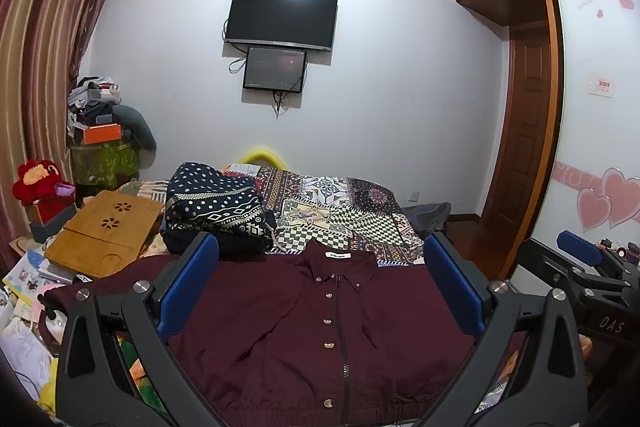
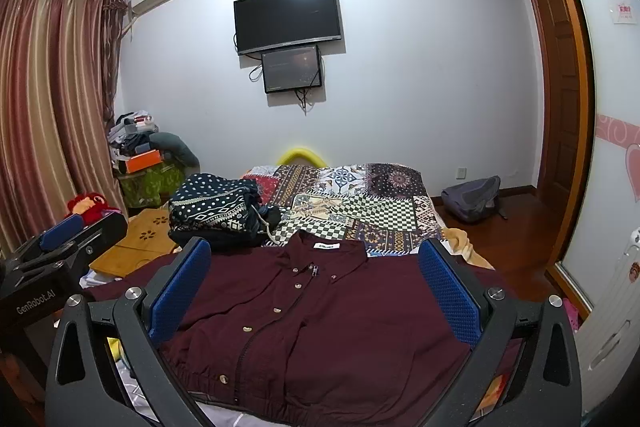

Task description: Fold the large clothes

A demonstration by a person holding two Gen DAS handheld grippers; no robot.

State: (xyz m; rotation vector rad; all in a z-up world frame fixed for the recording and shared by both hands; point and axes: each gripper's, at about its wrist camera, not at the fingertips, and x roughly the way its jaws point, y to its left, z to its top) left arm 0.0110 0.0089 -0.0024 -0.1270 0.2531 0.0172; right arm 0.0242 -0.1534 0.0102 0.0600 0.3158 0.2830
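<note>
A dark maroon jacket (image 1: 304, 339) with a button front lies spread flat on the bed, collar toward the far wall; it also shows in the right wrist view (image 2: 320, 323). My left gripper (image 1: 320, 287) is open and empty, held above the jacket's chest. My right gripper (image 2: 316, 287) is open and empty, also above the jacket. The right gripper shows at the right edge of the left wrist view (image 1: 580, 255); the left gripper shows at the left edge of the right wrist view (image 2: 60, 235).
A patchwork bedspread (image 1: 340, 211) covers the bed. A stack of folded patterned clothes (image 1: 216, 211) sits past the jacket's left shoulder. A wooden lap tray (image 1: 104, 231) and clutter lie to the left. A grey backpack (image 2: 472, 203) is on the floor at right.
</note>
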